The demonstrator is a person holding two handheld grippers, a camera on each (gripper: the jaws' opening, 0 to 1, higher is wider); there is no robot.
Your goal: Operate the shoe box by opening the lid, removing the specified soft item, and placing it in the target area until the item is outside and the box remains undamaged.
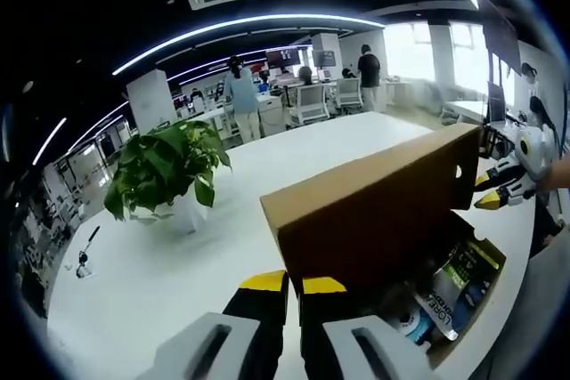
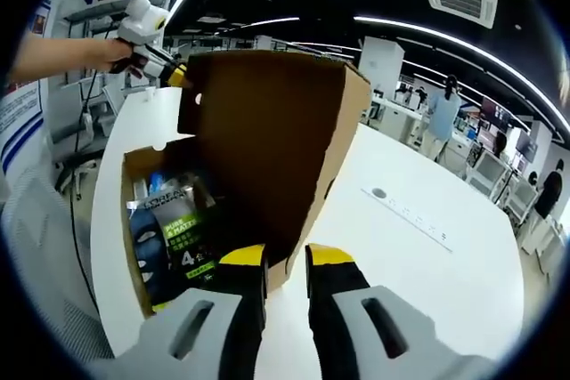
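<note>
both claws pinch the raised lid (image 1: 374,206) of the shoe box (image 2: 142,220): left claw (image 1: 294,284), right claw (image 2: 286,255). box sits at the bench (image 1: 160,282) edge, packets (image 2: 178,229) inside.

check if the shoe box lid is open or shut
Open: the lid of the shoe box stands raised, and packaged items show inside it.

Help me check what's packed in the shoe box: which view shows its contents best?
The right gripper view: it looks down into the open shoe box, showing the dark green packets past the raised lid. In the left gripper view the lid hides most of the inside; just some packets peek out at its lower right.
</note>
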